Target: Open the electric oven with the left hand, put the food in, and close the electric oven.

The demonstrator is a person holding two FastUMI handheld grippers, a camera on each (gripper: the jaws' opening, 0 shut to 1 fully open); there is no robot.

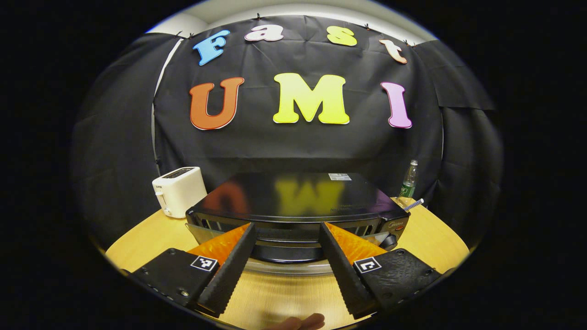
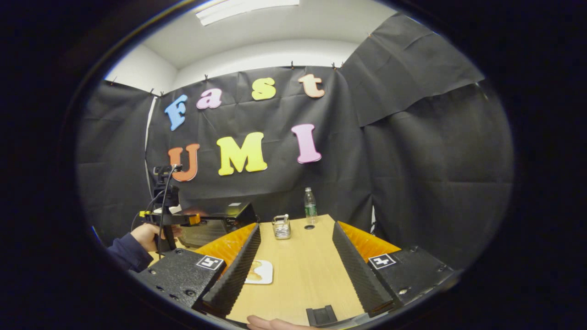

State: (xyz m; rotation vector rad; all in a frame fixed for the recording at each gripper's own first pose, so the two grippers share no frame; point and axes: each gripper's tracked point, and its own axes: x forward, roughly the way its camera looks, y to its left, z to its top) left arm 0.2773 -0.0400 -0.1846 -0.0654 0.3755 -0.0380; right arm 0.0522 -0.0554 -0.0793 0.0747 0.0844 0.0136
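Left gripper (image 1: 285, 256) stood wide, holding nothing, fingers either side of the oven (image 1: 298, 208) door's top edge, just in front of it; door looked shut. Risk: fingers could slip off the handle, or the pull could drag the light oven forward. Right gripper (image 2: 296, 259) was wide and held nothing; food (image 2: 260, 271) lay on the table (image 2: 298, 275) well right of the oven. Beyond: toaster (image 1: 179, 190) left of the oven, jar (image 2: 281, 227) and bottle (image 1: 409, 179) right. Nothing blocked the door.
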